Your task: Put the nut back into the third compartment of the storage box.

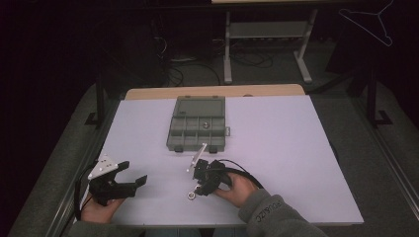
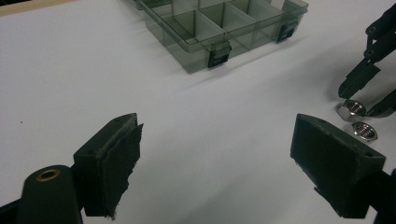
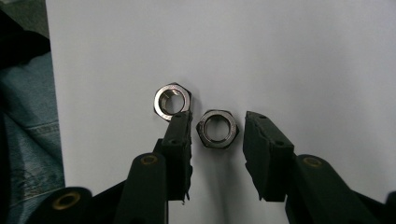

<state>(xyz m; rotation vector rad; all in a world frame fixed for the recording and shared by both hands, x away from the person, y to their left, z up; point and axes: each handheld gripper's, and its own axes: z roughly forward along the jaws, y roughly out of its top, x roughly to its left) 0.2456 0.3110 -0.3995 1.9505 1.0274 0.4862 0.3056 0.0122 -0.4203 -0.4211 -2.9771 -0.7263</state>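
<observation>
**Ana:** Black jaws of the right gripper (image 3: 214,135) straddle one hex nut (image 3: 217,129), and they stand a little apart from it. One pad almost touches its flat; the other shows a sliver of white table (image 3: 303,56). So it's bracketed, not pinched.

**Ben:** And the second nut (image 3: 172,100)?

**Ana:** Just beyond the first nut, nearly against the tip of the nearer jaw. That's my worry: if the jaws close as they sit, I'd judge that tip could nudge the second nut, or the pads could catch the first on its corners and squirt it sideways across the smooth sheet.

**Ben:** Left gripper (image 1: 129,178)?

**Ana:** Wide apart, nothing between its jaws, parked well to the side of the nuts, low over the table.

**Ben:** Room to move?

**Ana:** Plenty. From the nuts, the compartment box (image 1: 197,124) sits farther up the table, lid open, with bare surface between. The near table edge is close behind the nuts, though, so a nut kicked that way could roll off toward the person's lap.
</observation>
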